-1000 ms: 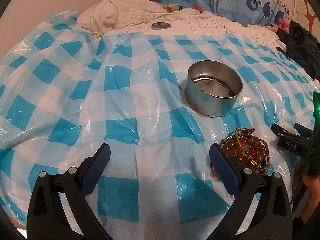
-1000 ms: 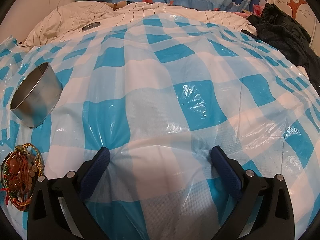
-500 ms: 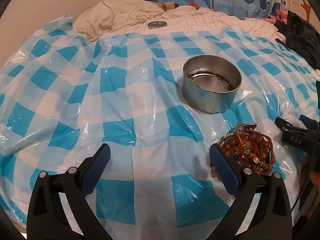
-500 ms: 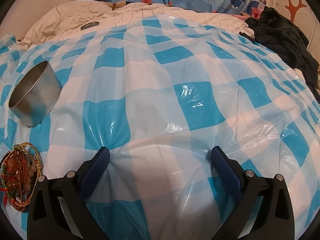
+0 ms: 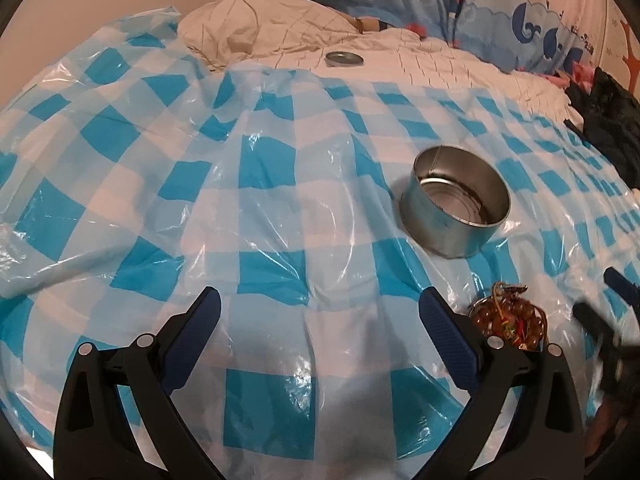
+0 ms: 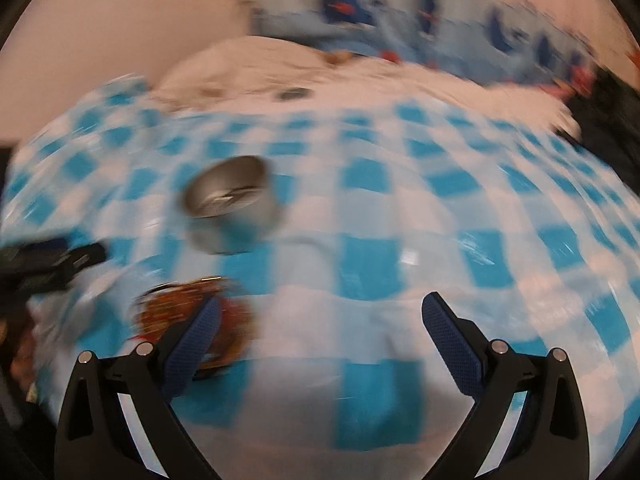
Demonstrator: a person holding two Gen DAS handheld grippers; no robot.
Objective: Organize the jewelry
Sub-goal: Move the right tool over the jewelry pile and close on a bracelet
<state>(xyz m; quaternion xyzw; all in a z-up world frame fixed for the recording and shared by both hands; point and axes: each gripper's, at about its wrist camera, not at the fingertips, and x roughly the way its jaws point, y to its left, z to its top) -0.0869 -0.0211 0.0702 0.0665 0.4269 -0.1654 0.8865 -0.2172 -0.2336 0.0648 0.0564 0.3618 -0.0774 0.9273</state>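
One bundle of beaded bracelets (image 5: pixel 508 322) lies flat on the blue-checked plastic sheet (image 5: pixel 272 208) over the bed; no long axis can be told. One open round tin (image 5: pixel 456 204) stands upright just beyond it; one lid (image 5: pixel 344 58) rests far back on the white bedding. Left tongs (image 5: pixel 320 320) and right tongs (image 6: pixel 320 316) both stand apart, empty. Compared with half a second ago, the right view has swung left, now blurred, with bundle and tin nearer centre.

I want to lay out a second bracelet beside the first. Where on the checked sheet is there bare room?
The widest bare stretch of checked sheet lies left of the metal tin, running back to the lid. It is crowded at the near right, where the beaded bracelets sit between the open left gripper and the open right gripper.
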